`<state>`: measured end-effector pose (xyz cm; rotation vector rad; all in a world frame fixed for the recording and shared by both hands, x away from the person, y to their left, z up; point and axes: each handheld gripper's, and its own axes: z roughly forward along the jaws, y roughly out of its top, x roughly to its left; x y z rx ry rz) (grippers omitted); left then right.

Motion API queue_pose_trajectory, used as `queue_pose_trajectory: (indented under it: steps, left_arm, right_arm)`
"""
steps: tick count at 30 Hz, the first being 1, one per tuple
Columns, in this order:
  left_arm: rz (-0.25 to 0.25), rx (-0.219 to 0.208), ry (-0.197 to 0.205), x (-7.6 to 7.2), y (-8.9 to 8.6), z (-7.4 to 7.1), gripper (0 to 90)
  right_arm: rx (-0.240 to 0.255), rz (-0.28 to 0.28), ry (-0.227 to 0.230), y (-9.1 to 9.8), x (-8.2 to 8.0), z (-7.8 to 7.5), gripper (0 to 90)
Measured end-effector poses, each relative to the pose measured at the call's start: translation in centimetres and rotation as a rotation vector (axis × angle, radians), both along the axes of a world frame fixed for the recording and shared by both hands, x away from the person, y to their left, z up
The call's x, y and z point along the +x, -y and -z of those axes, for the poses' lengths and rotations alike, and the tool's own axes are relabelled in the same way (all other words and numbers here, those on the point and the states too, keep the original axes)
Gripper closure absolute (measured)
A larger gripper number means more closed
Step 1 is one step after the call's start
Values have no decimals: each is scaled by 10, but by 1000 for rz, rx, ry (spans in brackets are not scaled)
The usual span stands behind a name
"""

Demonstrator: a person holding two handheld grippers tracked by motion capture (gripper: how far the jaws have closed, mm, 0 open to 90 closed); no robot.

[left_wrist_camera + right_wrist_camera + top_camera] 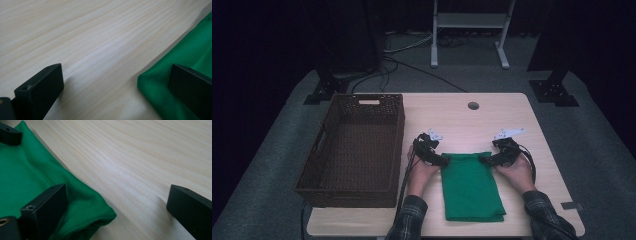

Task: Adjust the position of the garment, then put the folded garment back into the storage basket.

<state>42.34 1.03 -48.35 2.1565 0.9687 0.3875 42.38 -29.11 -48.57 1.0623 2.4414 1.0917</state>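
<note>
A folded green cloth (471, 186) lies flat on the wooden table, reaching from mid-table to the near edge. My left gripper (438, 159) is at the cloth's far left corner, open, one jaw over the green cloth (185, 62) and the other over bare wood. My right gripper (490, 159) is at the far right corner, also open, straddling the corner of the green cloth (32, 180). In the right gripper view the tip of the left gripper shows at the top left, resting on the cloth.
A dark brown wicker basket (328, 186) with nothing in it stands on the left part of the table. A round cable hole (473, 105) is near the far edge. Bare wood (482, 125) lies beyond the cloth. A white frame (469, 22) stands on the floor behind.
</note>
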Motion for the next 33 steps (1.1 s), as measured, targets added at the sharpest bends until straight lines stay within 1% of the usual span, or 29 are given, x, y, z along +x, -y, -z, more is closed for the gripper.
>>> queue_pose_trajectory:
  steps: [5,9,13,17,22,29,33]
  left_arm:
    - [9,2,1,12,-1,0,0]
    - [20,2,1,18,-2,0,0]
    - [23,-4,-1,18,-2,0,0]
    - [34,-31,2,18,-5,-1,0]
    - [27,-69,24,15,-9,-2,0]
    - [28,-70,27,12,-8,-2,0]
    - [25,-83,32,7,-9,-3,0]
  right_arm:
    - [2,2,0,-1,10,0,24]
    - [2,13,-1,-2,14,0,25]
    - [3,12,0,-2,14,0,24]
    - [5,13,-1,-2,14,0,24]
    - [5,13,-2,-2,14,0,24]
    - [5,13,-1,-2,14,0,24]
    - [5,14,-1,-2,14,0,24]
